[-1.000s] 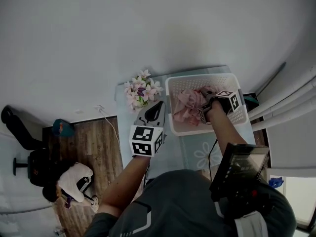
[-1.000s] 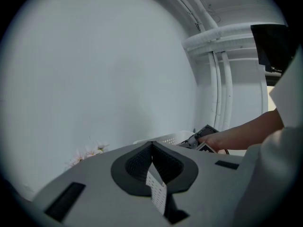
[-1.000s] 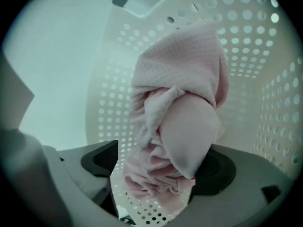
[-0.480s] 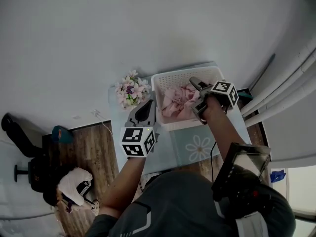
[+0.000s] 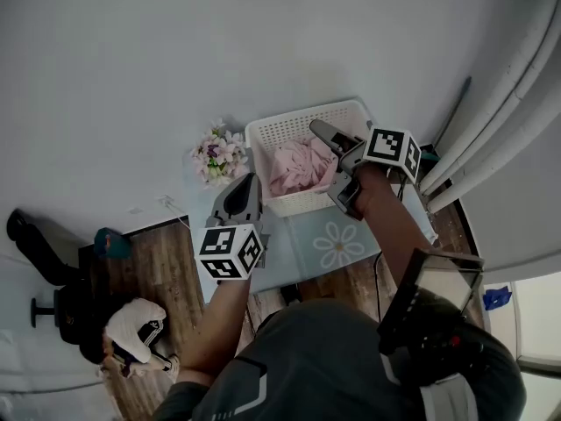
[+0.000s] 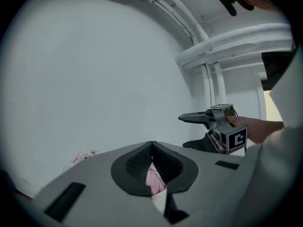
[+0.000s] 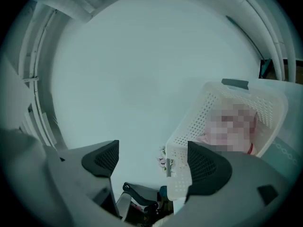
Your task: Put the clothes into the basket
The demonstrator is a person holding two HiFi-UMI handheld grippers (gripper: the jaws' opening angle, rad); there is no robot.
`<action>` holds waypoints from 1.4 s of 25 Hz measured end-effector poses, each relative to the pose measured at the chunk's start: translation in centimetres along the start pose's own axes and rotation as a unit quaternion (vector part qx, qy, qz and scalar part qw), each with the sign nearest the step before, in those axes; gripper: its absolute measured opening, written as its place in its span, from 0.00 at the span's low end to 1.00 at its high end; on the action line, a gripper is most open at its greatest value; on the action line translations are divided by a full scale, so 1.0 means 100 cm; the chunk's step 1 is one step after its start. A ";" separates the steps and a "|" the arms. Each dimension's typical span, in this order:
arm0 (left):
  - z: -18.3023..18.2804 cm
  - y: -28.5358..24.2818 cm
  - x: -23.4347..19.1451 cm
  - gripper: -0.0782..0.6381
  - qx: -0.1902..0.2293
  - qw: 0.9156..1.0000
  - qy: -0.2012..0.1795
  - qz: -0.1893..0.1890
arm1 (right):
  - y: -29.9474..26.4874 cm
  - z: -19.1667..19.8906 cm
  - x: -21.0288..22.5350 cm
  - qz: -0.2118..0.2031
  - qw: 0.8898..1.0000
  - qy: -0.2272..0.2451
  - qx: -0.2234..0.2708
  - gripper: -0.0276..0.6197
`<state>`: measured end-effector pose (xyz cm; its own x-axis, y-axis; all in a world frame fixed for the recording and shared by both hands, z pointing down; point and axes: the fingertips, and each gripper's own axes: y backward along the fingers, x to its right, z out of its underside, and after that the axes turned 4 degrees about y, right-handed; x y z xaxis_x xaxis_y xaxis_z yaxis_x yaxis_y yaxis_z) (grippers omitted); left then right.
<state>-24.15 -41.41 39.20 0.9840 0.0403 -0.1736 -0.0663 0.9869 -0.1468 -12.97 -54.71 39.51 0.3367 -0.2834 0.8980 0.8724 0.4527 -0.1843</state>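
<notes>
A white perforated basket [image 5: 285, 130] stands on a small table, and a heap of pink clothes [image 5: 296, 165] lies inside it. My right gripper [image 5: 330, 167] hangs open just above the basket's near right side, apart from the clothes, with nothing between its fingers. In the right gripper view the basket [image 7: 213, 108] sits to the right beyond the open gripper [image 7: 154, 162]. My left gripper [image 5: 238, 202] hovers left of the basket, shut and empty. In the left gripper view a strip of pink clothes [image 6: 154, 178] shows behind the shut gripper [image 6: 152, 148], and the right gripper [image 6: 196, 130] floats open at the right.
A bunch of pale pink flowers [image 5: 215, 154] stands left of the basket. The table carries a pale blue cloth with a daisy print [image 5: 340, 246]. White pipes [image 5: 491, 121] run along the wall at the right. On the wooden floor at the left are a black chair [image 5: 53, 296] and a white bundle [image 5: 131, 327].
My right gripper has risen out of the basket and left the pink clothes lying inside. The left gripper has stayed shut beside the basket. The head view has shifted.
</notes>
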 end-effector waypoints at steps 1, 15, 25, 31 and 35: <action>0.001 0.004 0.005 0.12 0.001 1.000 0.000 -0.001 | 0.007 0.001 -0.002 -0.004 1.000 0.006 0.001 0.75; -0.023 0.071 0.053 0.12 0.043 0.998 -0.035 -0.029 | 0.099 0.021 -0.067 -0.104 0.958 0.266 -0.013 0.75; -0.037 0.107 0.057 0.12 0.064 0.996 -0.058 -0.037 | 0.127 0.054 -0.098 -0.100 0.900 0.423 0.012 0.47; -0.057 0.134 0.035 0.12 0.101 0.992 -0.061 -0.051 | 0.134 0.067 -0.119 -0.077 0.883 0.461 0.050 0.23; -0.059 0.143 0.019 0.12 0.093 0.994 -0.050 -0.034 | 0.132 0.082 -0.131 -0.053 0.866 0.493 0.061 0.18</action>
<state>-24.21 -28.11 31.00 0.9973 -0.0205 -0.0711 0.0226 0.9993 0.0289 -8.76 -38.13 28.62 0.4483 -0.8861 0.1179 0.8933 0.4488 -0.0234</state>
